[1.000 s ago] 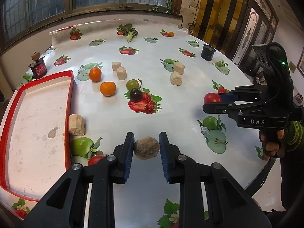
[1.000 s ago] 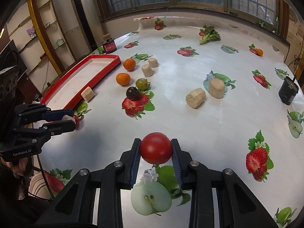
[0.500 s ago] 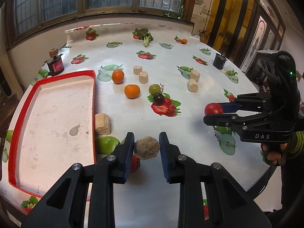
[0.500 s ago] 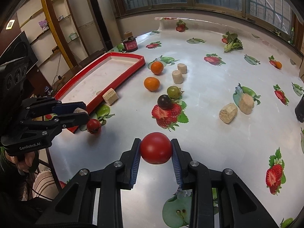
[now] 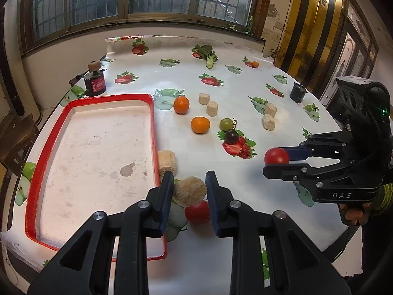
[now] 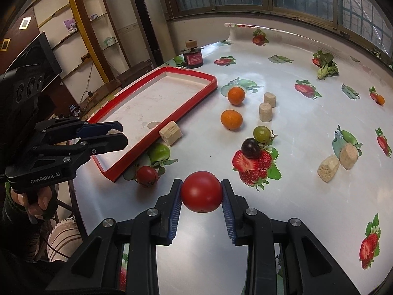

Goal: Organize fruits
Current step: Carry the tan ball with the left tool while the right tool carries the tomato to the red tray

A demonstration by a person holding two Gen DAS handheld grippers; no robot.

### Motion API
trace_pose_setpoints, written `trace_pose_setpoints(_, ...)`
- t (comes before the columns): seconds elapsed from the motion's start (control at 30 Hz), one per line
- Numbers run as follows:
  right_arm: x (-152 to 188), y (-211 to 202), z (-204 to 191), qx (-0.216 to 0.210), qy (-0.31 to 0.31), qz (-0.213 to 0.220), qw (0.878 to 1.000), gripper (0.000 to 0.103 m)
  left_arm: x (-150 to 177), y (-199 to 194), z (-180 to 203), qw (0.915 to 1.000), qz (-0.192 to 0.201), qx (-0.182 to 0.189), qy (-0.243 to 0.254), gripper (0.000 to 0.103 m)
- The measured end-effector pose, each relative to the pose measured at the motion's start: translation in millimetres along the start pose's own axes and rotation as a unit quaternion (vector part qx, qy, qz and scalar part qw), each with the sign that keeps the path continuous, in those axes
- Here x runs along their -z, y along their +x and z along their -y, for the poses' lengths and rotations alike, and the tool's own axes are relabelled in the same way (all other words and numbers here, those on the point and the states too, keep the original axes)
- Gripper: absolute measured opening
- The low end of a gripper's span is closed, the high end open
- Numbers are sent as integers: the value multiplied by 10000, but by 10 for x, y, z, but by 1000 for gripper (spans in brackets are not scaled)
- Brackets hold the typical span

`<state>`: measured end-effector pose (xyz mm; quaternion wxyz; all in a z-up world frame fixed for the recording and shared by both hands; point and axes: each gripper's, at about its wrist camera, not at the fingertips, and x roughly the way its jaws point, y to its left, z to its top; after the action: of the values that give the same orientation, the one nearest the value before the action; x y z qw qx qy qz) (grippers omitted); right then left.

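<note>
My left gripper [image 5: 188,191] is shut on a rough brown fruit [image 5: 189,191], held above the table by the near right corner of the red-rimmed tray [image 5: 153,132]. My right gripper [image 6: 201,191] is shut on a red tomato [image 6: 201,191]; the left wrist view shows that red tomato [image 5: 276,156] to the right. Loose on the fruit-print cloth lie two oranges [image 5: 181,105] [image 5: 200,124], a green grape [image 5: 226,124], a dark grape [image 5: 231,135] and a small red tomato [image 6: 146,175] near the tray's corner. The small red tomato [image 5: 197,211] sits under my left fingers.
Several beige cork-like blocks [image 5: 212,108] [image 5: 167,162] [image 6: 328,168] are scattered on the table. A dark red jar [image 5: 94,83] stands behind the tray and a black cup [image 5: 297,93] at the far right. A person's hand [image 6: 36,201] holds the left gripper's handle.
Both grippers have moved left toward the tray with their fruits still held. The tray now fills more of both views, and the small red tomato has come under my left fingers.
</note>
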<state>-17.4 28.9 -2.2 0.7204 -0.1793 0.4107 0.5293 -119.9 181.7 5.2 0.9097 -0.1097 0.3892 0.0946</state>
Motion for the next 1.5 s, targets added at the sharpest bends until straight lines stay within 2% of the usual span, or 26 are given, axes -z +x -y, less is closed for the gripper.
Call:
trace_pose_setpoints(0.7,-368,350,-448,-439,-360,-15,9984,32,10,-57,-479,9986,63,-387,-367,24)
trace_pose_setpoints(1.07,-583,583,-844,-844,-625,-48,9945,32,25,-119,-1010,9934,138,-781,-824,24)
trace_pose_setpoints(1.33,-677,945,-1170,-1127,-786,-268,9902,32,166,-60,-1263,9903,-9,-917,-1048,24)
trace_pose_setpoints(1.5,-670,1183,-1290,-1155,-851,-459,9886,31,225,39,-1372,9891,-106,-914,-1153,24)
